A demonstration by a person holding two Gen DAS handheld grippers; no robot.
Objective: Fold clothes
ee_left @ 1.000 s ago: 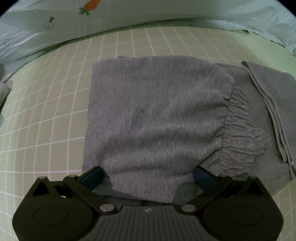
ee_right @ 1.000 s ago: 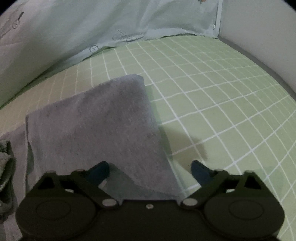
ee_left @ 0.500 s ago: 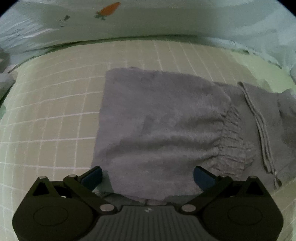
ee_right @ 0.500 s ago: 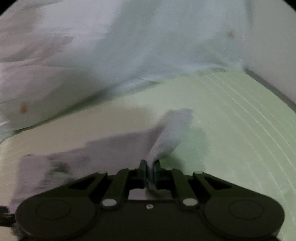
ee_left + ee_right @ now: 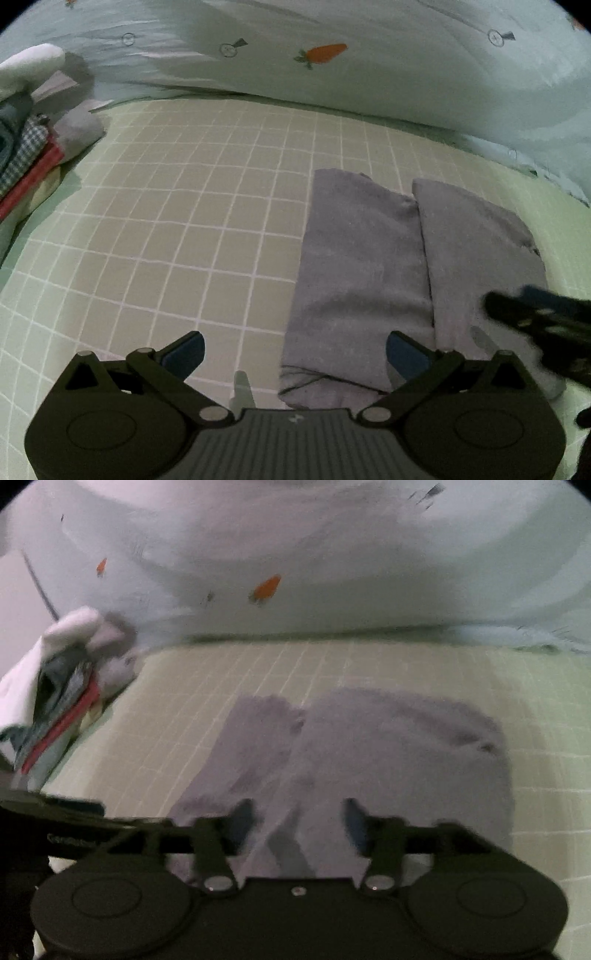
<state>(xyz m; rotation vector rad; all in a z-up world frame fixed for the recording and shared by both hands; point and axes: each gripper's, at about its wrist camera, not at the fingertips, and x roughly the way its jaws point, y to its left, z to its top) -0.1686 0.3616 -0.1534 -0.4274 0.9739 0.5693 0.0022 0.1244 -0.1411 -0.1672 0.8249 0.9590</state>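
garment: grey folded garment [image 5: 417,266] lay on the checked sheet [image 5: 184,236], long axis near-to-far | left gripper [image 5: 295,354]: spread, empty, off its left near corner | right gripper [image 5: 299,821]: jaws opening, nothing pinched, straight above the cloth, so nearer | clothes pile [image 5: 29,140] far left

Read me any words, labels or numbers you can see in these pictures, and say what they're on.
No readable text.
Left gripper body: a small pale mark, too small to read.
Quilt: only printed carrots and round motifs, no letters.
Dark bar at the right-wrist view's left edge: faint lettering, blurred beyond reading.
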